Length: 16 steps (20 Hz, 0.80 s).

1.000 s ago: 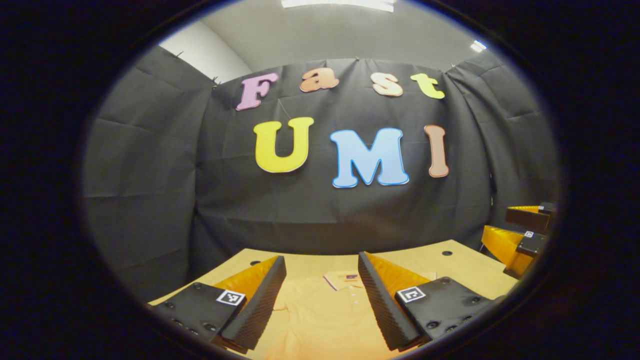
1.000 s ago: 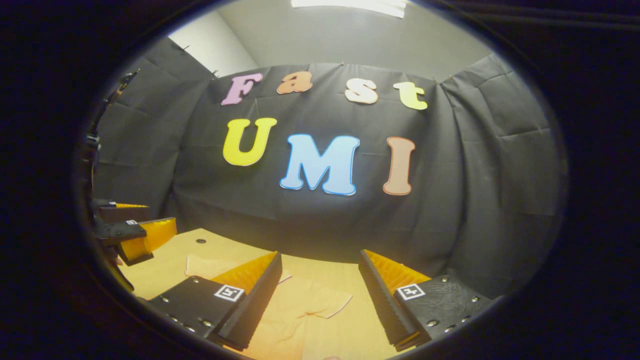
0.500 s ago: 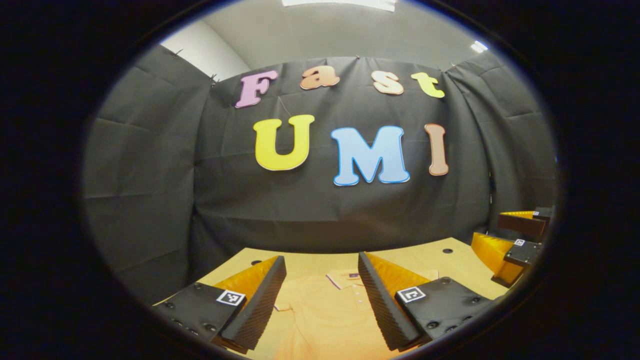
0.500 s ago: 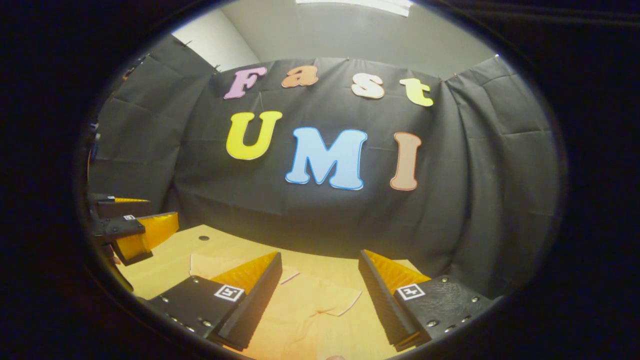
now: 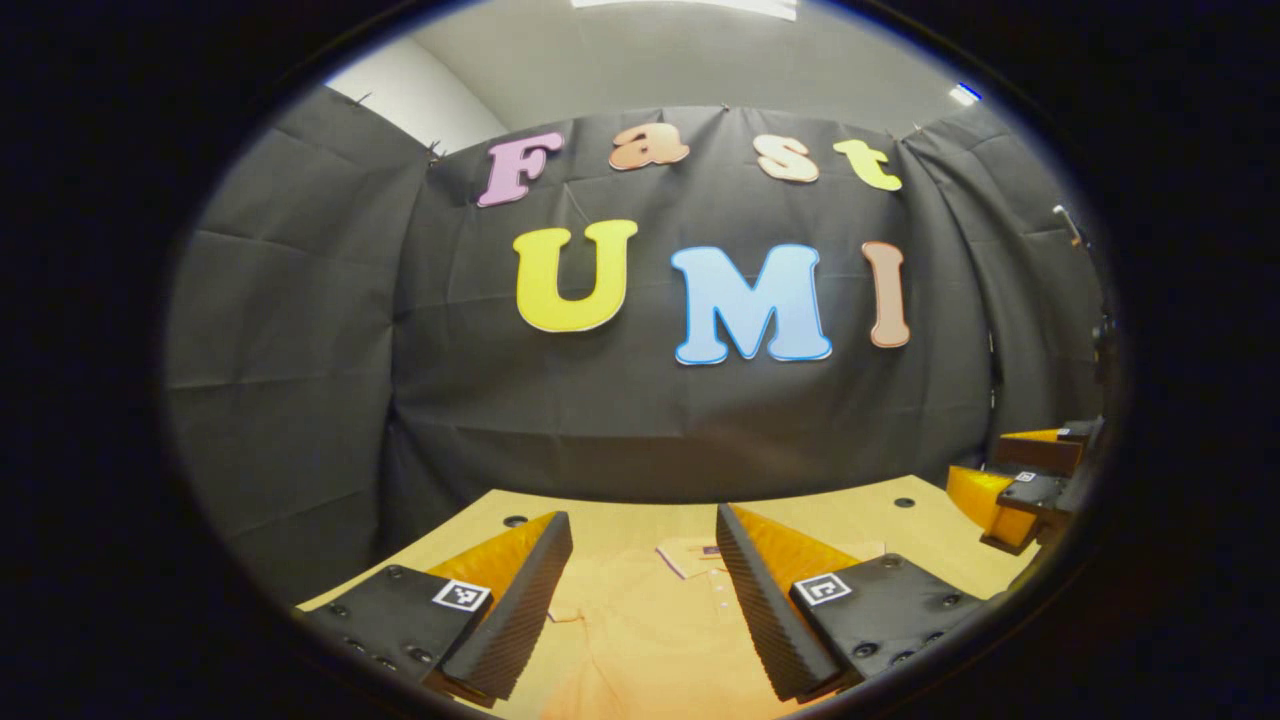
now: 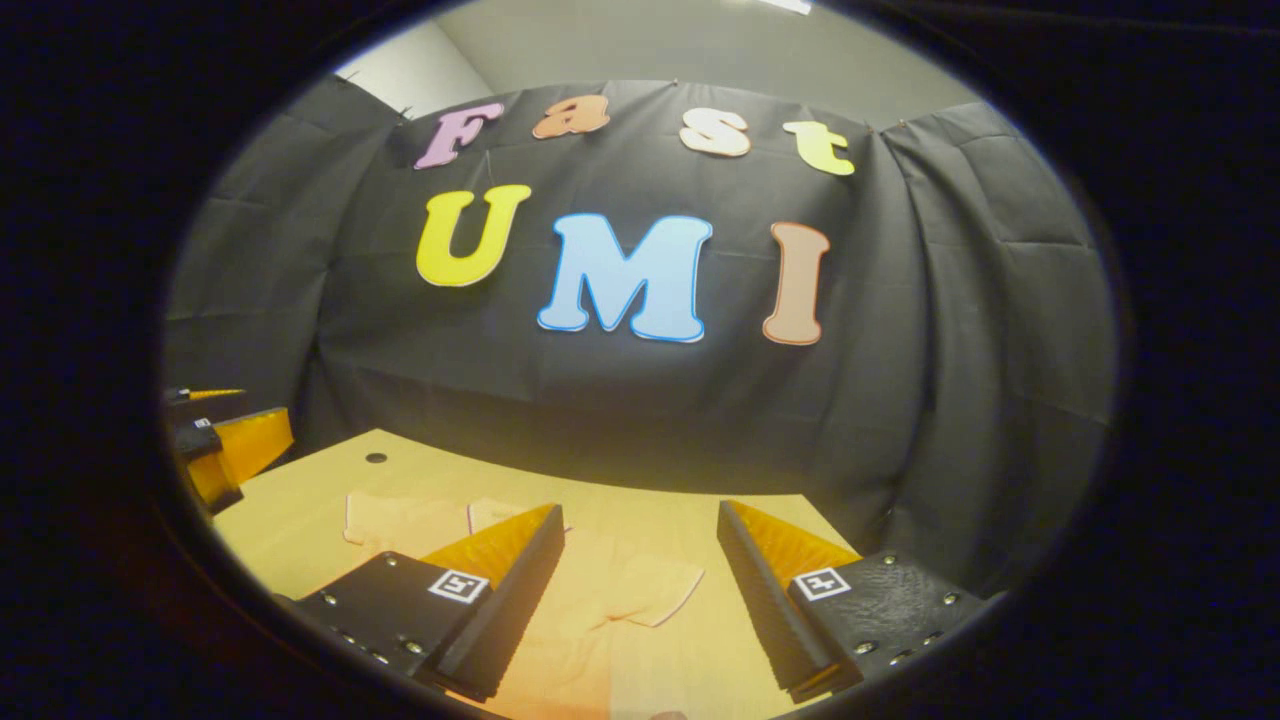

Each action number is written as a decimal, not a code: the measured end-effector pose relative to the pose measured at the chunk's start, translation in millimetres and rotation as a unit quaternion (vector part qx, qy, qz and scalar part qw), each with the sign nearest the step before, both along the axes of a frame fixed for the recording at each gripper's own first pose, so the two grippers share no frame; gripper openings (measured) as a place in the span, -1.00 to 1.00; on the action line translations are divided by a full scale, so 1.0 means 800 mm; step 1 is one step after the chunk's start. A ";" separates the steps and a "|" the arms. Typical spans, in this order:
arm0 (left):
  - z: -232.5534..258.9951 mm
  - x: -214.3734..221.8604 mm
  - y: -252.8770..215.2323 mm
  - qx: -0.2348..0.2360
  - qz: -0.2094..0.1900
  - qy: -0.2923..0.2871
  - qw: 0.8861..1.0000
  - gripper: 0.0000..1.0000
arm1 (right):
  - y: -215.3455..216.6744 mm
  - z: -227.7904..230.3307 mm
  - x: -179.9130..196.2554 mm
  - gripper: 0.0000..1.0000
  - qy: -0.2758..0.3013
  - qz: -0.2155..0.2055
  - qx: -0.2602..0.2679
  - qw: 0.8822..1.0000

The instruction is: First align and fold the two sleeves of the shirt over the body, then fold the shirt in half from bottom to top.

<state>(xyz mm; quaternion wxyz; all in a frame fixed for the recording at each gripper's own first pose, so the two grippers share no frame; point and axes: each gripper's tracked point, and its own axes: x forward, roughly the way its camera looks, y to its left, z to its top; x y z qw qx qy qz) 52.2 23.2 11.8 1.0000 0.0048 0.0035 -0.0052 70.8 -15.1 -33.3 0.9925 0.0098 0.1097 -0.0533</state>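
Two grippers: left gripper (image 5: 640, 590) and right gripper (image 6: 635, 590) both spread wide, holding nothing, above the table (image 5: 860, 515).
Shirt (image 5: 650, 640): pale orange polo, flat, collar at 12 o'clock.
Right sleeve (image 6: 655, 590): spread out, unfolded.
Step tip: pinch each sleeve's cuff edge, fold inward evenly.

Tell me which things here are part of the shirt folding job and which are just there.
Part of the job:
shirt, lying flat
its sleeve, spread out to the side
left hand-held gripper, open above the shirt
right hand-held gripper, open

Just there:
table
holes in the tabletop
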 end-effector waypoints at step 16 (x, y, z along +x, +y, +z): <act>-0.026 0.014 0.020 -0.001 0.036 0.031 0.999 0.90 | -0.056 -0.149 0.101 0.91 0.142 -0.025 0.057 0.988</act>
